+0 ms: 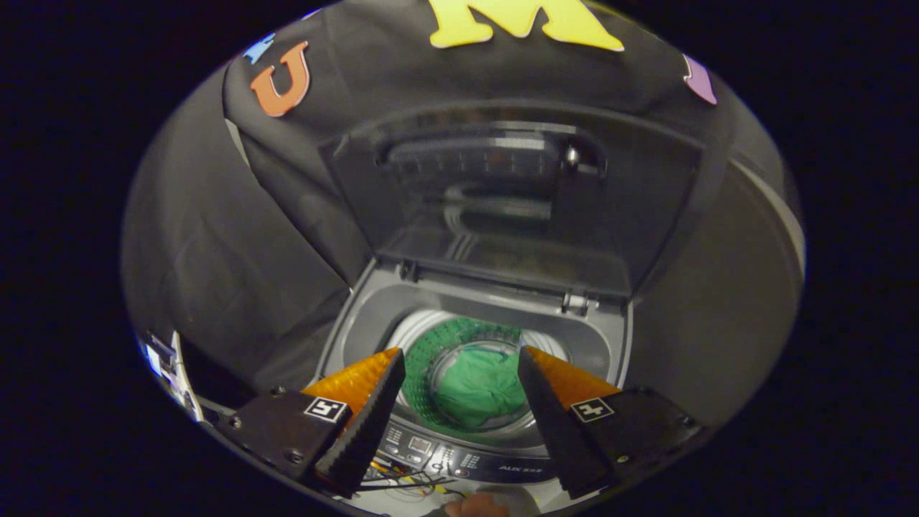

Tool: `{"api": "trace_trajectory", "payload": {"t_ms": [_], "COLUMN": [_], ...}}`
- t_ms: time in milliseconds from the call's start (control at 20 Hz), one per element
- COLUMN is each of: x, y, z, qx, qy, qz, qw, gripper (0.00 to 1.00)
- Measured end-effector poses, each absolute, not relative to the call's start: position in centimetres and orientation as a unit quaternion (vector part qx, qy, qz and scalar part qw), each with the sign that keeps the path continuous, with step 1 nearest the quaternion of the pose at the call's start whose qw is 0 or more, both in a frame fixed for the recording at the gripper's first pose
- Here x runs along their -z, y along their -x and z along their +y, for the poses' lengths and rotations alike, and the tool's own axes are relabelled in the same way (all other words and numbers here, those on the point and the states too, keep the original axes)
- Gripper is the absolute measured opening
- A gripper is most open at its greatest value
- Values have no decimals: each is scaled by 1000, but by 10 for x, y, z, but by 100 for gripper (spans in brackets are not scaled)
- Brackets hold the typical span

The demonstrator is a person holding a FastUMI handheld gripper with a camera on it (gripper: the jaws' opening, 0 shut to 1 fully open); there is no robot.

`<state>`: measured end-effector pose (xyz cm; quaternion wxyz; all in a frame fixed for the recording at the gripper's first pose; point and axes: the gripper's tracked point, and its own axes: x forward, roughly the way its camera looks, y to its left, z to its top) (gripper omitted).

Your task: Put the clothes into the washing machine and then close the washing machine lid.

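Holding the jaws released and empty above the washing machine (610,337), you are seeing the green clothes (479,388) lying down in the drum. Reach for the raised lid's (517,201) top edge and bring it down slowly.

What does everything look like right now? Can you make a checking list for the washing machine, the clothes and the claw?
Surface: grey top-loading washing machine, control panel at its near edge.
Job's things: crumpled green cloth lies inside the round drum; see-through hinged lid stands raised.
Clutter: nothing seen.
Grippers: claw open above the drum, holding nothing.
Cables: thin dark wires near the panel.
Surroundings: black cloth wall behind the machine.
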<state>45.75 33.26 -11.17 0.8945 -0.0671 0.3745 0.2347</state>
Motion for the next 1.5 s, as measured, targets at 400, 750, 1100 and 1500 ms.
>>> {"api": "trace_trajectory", "payload": {"t_ms": [400,750,1100,1500], "x": [-35,-66,-28,24], "y": [-481,-547,-615,-647], "z": [353,359,387,385], "qx": [-274,-246,-212,-160], "qy": [5,2,8,19], "qz": [274,246,273,305], "qw": [922,937,938,939], "gripper": [98,98,98,98]}}
